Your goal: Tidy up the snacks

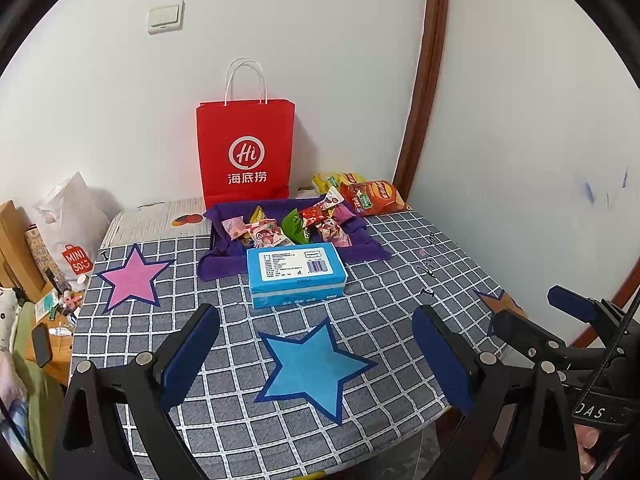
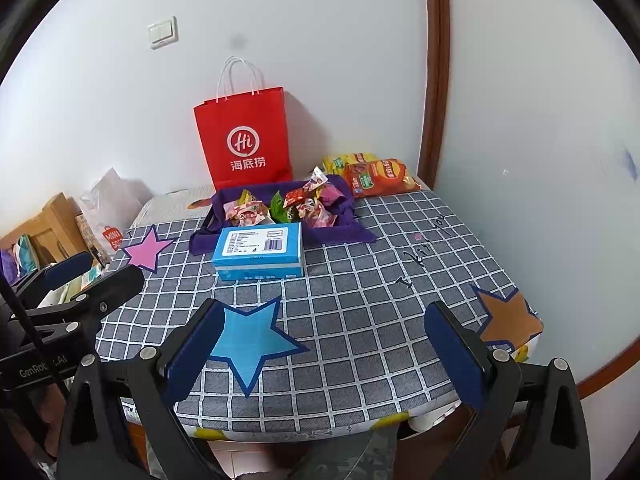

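White plaster walls meet at a corner trimmed with a curved brown wooden moulding [image 1: 424, 92], and a cream plastic double light switch [image 1: 165, 17] sits high on the back wall. Below them stands a table under a grey cloth with a white grid pattern [image 1: 384, 280], matte and woven, appliquéd with flat felt-like stars.

At far left, off the table, a crinkled white plastic Miniso bag [image 1: 68, 220] slumps against brown cardboard. On the cloth's left part lies a pink five-pointed star patch with a dark blue border [image 1: 134, 276]. Toward the near edge, a larger sky-blue star patch [image 1: 310, 364] lies between the pads of the left gripper [image 1: 312, 360], whose jaws are spread wide with nothing in them.

Centre back, a stiff red paper carrier bag with white twisted handles [image 1: 245, 148] stands upright against the wall. Just before it, a soft purple fabric tray with folded-up sides [image 1: 216, 256] holds the small crinkly wrapped snacks [image 1: 292, 224] in pink, green, red and yellow, heaped loosely. Touching the tray's front is a rectangular blue tissue box with a white label [image 1: 296, 272].

Right of the tray, near the corner, lie a glossy orange crisp packet [image 1: 374, 197] and a yellow packet [image 1: 332, 180] behind it. A brown star patch [image 2: 506, 316] lies at the cloth's right edge. The right gripper [image 2: 320, 356] hovers over the near edge, its blue-padded jaws also wide apart and empty.
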Tool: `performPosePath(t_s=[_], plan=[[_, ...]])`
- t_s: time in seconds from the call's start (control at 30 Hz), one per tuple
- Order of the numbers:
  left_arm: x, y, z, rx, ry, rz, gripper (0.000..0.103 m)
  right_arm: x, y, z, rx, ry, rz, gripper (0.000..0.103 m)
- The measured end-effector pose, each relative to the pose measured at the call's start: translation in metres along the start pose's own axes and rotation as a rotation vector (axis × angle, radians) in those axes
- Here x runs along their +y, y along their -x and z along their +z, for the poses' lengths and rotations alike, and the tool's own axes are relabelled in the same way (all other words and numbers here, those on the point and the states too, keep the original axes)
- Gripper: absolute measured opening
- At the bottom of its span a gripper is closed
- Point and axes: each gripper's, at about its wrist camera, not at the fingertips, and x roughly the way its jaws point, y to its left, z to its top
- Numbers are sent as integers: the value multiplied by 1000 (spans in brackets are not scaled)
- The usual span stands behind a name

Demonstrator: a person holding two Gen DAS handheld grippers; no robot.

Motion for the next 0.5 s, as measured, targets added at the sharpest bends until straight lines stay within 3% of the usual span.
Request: performPosePath(t_s=[0.5], plan=[[2,4,1,-8,3,2,97,5,6,0,-13,7,8,99]])
